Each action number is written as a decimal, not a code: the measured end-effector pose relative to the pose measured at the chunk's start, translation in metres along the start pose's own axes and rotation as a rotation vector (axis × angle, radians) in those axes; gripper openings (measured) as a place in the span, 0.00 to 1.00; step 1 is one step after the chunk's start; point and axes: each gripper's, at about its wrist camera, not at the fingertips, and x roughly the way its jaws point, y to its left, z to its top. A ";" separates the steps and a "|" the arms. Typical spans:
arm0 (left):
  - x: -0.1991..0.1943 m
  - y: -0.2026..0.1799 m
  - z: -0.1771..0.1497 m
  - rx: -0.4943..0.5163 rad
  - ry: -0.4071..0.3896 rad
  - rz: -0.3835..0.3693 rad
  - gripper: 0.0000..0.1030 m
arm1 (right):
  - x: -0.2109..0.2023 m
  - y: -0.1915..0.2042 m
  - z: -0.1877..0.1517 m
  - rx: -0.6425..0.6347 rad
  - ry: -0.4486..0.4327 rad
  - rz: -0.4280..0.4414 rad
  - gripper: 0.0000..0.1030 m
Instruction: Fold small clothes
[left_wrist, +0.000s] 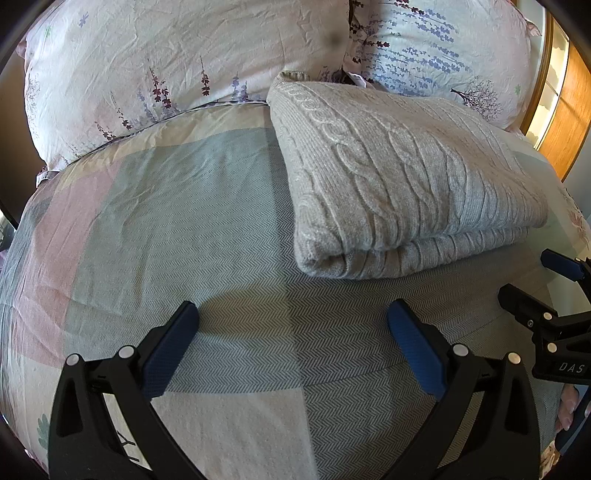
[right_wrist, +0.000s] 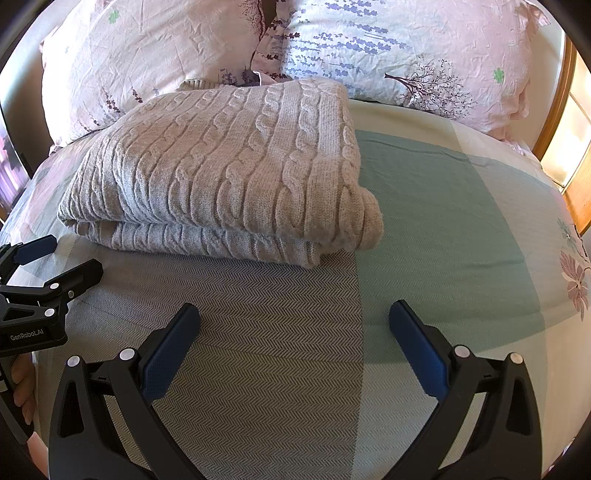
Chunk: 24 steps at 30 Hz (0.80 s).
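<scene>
Folded cable-knit sweater (left_wrist: 402, 177) on the bed, both tools empty.
Left wrist view: left tool (left_wrist: 291, 317) spread, near the sweater lying far right by the pillows (left_wrist: 155, 70). Right wrist view: right tool (right_wrist: 293, 319) spread; sweater far left on the checked bedspread (right_wrist: 443, 221).

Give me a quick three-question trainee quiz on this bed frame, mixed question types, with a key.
1. True or false: the left hand-held gripper is clamped on the grey cable-knit sweater.
2. Multiple choice: the sweater is A) spread flat, B) folded in layers, C) hanging off the bed's edge.
3. Short answer: what lies just behind the sweater, at the head of the bed?

Key
1. False. Its jaws are open over the patchwork bedspread, short of the sweater. The right hand-held gripper is open too.
2. B. Stacked layers show along its near edge.
3. Two floral pillows, side by side.
</scene>
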 end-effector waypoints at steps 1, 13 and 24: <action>0.000 -0.003 0.000 0.000 0.000 0.000 0.98 | 0.000 0.000 0.000 0.000 0.000 0.000 0.99; 0.000 -0.004 0.000 -0.001 -0.001 0.001 0.98 | 0.000 0.000 0.000 0.000 0.000 0.000 0.99; -0.001 -0.003 0.000 -0.001 -0.001 0.001 0.98 | 0.000 0.000 0.000 0.000 0.000 0.000 0.99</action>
